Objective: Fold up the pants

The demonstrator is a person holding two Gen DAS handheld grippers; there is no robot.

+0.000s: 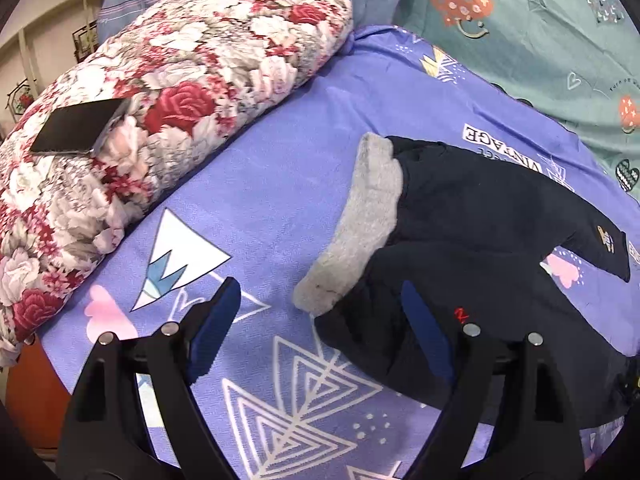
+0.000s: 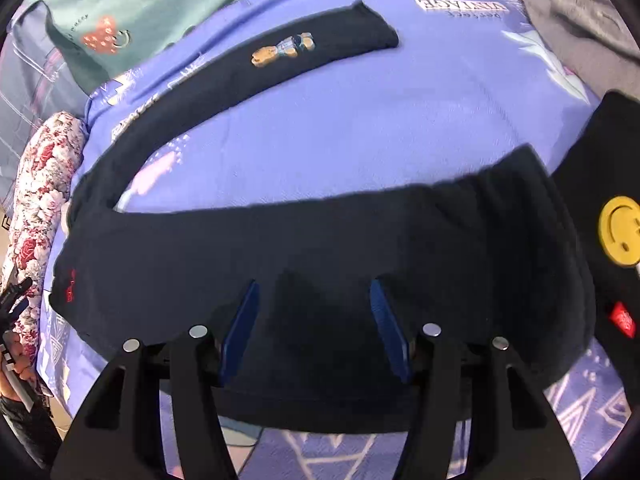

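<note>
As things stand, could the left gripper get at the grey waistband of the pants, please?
Probably yes: the left gripper is open, the grey waistband lies just ahead on the purple sheet, and nothing lies between them.

Bed in purple printed sheet (image 1: pixel 288 184), dark navy pants (image 1: pixel 480 216) spread at centre, floral quilt (image 1: pixel 168 92) left of pants, teal heart-print cover (image 1: pixel 540 40) beyond pants, grey garment (image 2: pixel 580 20) and black smiley-face garment (image 2: pixel 608 184) right of pants

Even, soft indoor light; strong fisheye bending, dark vignette corners; right wrist view perhaps slightly motion-blurred.
</note>
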